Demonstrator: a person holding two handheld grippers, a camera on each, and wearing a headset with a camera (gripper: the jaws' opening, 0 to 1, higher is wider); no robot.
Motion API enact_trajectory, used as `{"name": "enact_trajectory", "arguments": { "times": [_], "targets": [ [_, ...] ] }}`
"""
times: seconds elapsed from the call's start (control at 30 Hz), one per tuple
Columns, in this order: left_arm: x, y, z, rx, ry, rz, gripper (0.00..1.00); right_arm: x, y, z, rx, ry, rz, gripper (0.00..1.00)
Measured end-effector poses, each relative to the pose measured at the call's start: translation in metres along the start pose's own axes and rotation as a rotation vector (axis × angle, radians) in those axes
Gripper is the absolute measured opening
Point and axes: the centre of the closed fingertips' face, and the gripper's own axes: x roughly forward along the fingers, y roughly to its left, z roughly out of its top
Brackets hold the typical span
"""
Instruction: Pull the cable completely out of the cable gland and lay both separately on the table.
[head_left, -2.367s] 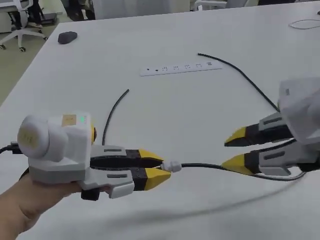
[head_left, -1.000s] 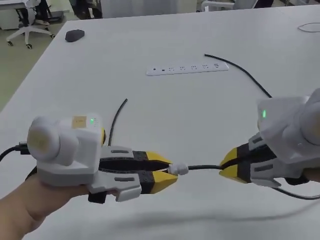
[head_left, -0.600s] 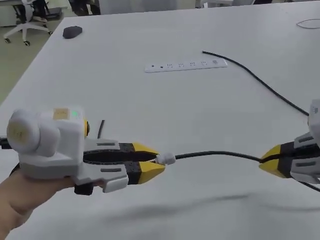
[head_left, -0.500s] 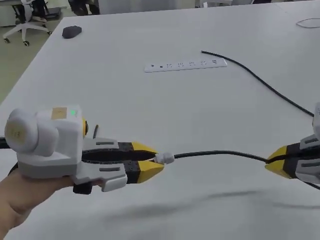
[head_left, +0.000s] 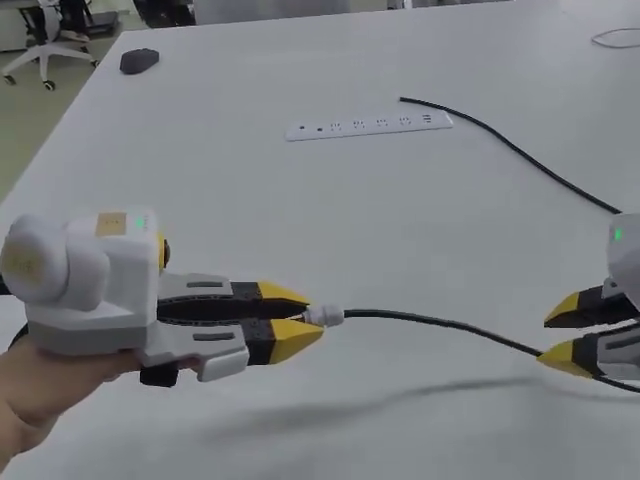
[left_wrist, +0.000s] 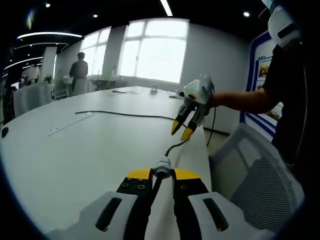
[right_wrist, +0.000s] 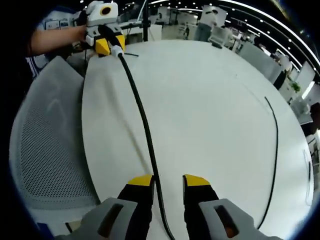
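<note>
Right gripper (head_left: 562, 330) has just let go: half a second back its jaws were pinched on the cable (head_left: 440, 324), now the yellow tips stand clearly apart and the black line only passes between them, touching neither as far as my right gripper view shows. My hands have also drawn further apart, so more cable spans the gap than a second ago. Left gripper (head_left: 305, 322) is closed down on the cable gland (head_left: 325, 317), the white fitting nipped right at its tips, held above the table (head_left: 300, 200). I read this as the end of one pull stroke, not the end of the job: the cable is still threaded in the gland, and I cannot tell how much tail remains behind it. Next I'd judge a fresh grip nearer the gland. No bins or trays here; the gland is the only holder, cable still inside. Power strip (head_left: 368, 126) lies well apart.
</note>
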Motion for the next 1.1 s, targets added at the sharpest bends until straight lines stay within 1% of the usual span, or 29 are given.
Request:
{"name": "enact_trajectory", "arguments": {
  "times": [0.03,0.1,0.13,0.23,0.27,0.33,0.4,0.43,0.47,0.5,0.53,0.57,0.6,0.63,0.7,0.73,0.77,0.8,0.83,0.97,1.0,1.07,1.1],
  "targets": [
    [0.0,-0.001,0.0,0.001,0.001,-0.003,0.15,-0.001,0.001,0.011,-0.009,-0.035,0.006,0.17],
    [0.002,-0.001,0.0,0.006,0.003,-0.005,0.15,-0.004,0.013,0.038,-0.005,-0.109,0.057,0.19],
    [0.003,-0.001,0.001,0.006,0.001,-0.007,0.15,-0.004,0.017,0.05,-0.024,-0.142,0.063,0.19],
    [0.005,-0.003,0.001,0.008,0.004,-0.015,0.15,-0.001,0.031,0.076,-0.056,-0.2,0.105,0.18],
    [0.006,-0.004,0.001,0.011,0.008,-0.018,0.15,0.003,0.038,0.088,-0.088,-0.223,0.118,0.18],
    [0.007,-0.005,0.001,0.014,0.012,-0.022,0.15,0.01,0.047,0.102,-0.122,-0.228,0.139,0.16],
    [0.008,-0.007,0.001,0.016,0.013,-0.026,0.15,0.018,0.057,0.116,-0.151,-0.246,0.163,0.16],
    [0.008,-0.008,0.001,0.02,0.015,-0.031,0.15,0.02,0.062,0.12,-0.162,-0.248,0.181,0.17],
    [0.008,-0.009,0.001,0.022,0.016,-0.033,0.15,0.024,0.067,0.126,-0.182,-0.256,0.19,0.2],
    [0.008,-0.011,0.001,0.027,0.02,-0.036,0.15,0.025,0.074,0.128,-0.206,-0.244,0.218,0.21],
    [0.008,-0.012,0.001,0.03,0.022,-0.038,0.15,0.027,0.08,0.13,-0.239,-0.233,0.232,0.17],
    [0.008,-0.013,0.001,0.037,0.025,-0.042,0.15,0.029,0.08,0.133,-0.261,-0.238,0.222,0.14],
    [0.008,-0.014,0.0,0.045,0.033,-0.043,0.15,0.031,0.082,0.134,-0.269,-0.237,0.224,0.12],
    [0.007,-0.015,-0.001,0.056,0.042,-0.048,0.15,0.033,0.086,0.133,-0.267,-0.224,0.241,0.11],
    [0.007,-0.015,0.0,0.055,0.042,-0.051,0.15,0.035,0.088,0.135,-0.274,-0.226,0.253,0.11],
    [0.006,-0.015,0.0,0.059,0.043,-0.051,0.15,0.034,0.089,0.134,-0.279,-0.225,0.26,0.09],
    [0.006,-0.015,0.0,0.061,0.041,-0.051,0.15,0.034,0.09,0.135,-0.29,-0.226,0.262,0.06],
    [0.007,-0.015,0.0,0.061,0.041,-0.049,0.15,0.034,0.09,0.136,-0.317,-0.236,0.251,0.03],
    [0.007,-0.014,0.0,0.062,0.037,-0.042,0.15,0.034,0.09,0.136,-0.338,-0.231,0.25,0.01],
    [0.006,-0.015,0.001,0.063,0.034,-0.047,0.15,0.033,0.091,0.134,-0.334,-0.228,0.254,0.0],
    [0.006,-0.015,0.001,0.066,0.032,-0.044,0.15,0.032,0.09,0.134,-0.33,-0.228,0.248,0.0],
    [0.005,-0.015,0.002,0.069,0.032,-0.041,0.15,0.03,0.086,0.13,-0.288,-0.215,0.233,0.0],
    [0.003,-0.013,0.004,0.066,0.027,-0.028,0.15,0.029,0.08,0.128,-0.271,-0.215,0.21,0.0]
  ]
}}
